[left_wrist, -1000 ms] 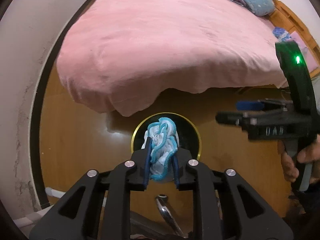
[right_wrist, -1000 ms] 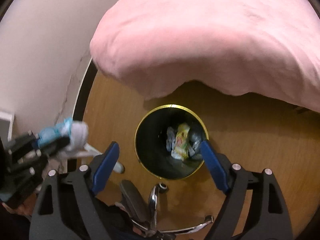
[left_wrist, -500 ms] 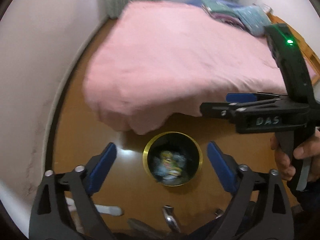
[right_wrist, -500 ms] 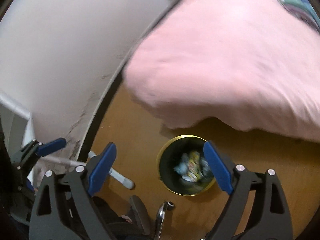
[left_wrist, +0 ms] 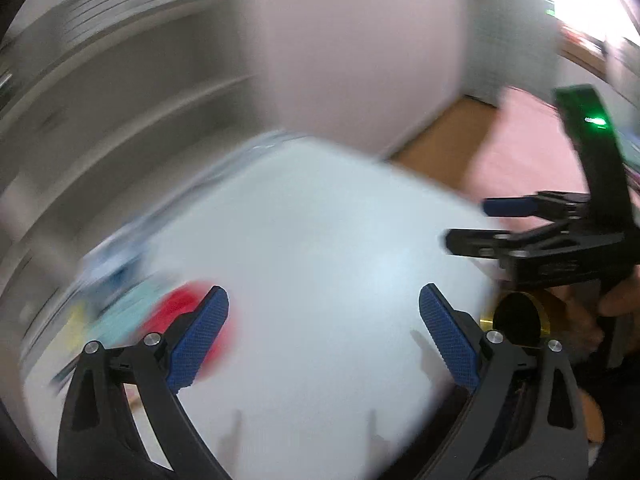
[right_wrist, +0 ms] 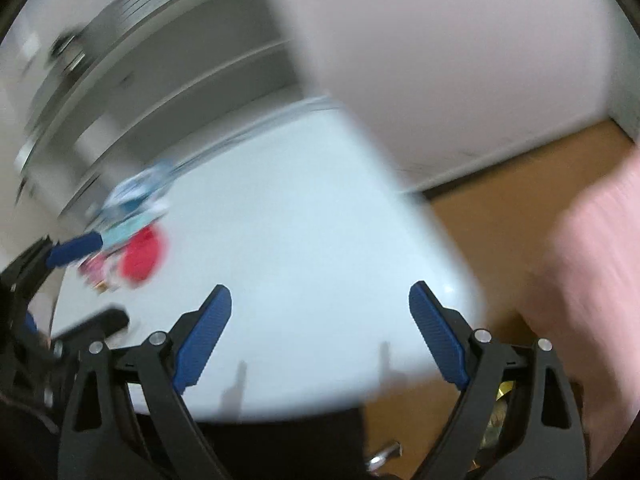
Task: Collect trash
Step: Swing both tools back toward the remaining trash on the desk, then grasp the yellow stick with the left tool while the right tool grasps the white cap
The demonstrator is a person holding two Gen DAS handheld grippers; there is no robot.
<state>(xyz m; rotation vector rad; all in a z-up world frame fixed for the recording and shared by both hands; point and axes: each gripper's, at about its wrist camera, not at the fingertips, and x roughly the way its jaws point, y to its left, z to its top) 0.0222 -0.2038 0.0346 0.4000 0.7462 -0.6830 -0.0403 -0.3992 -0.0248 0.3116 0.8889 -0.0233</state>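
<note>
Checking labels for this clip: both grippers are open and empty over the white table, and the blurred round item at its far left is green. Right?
Not quite: that item is red, as the right wrist view shows. Both the left gripper and right gripper are open and empty over the white table.

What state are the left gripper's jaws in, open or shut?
Open. The left gripper has its blue pads spread wide, having just opened, with nothing between them.

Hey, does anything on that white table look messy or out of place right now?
Yes: a loose cluster at the white table's far left edge, a red item among pale blue and white bits. Motion blur hides what they are.
</note>
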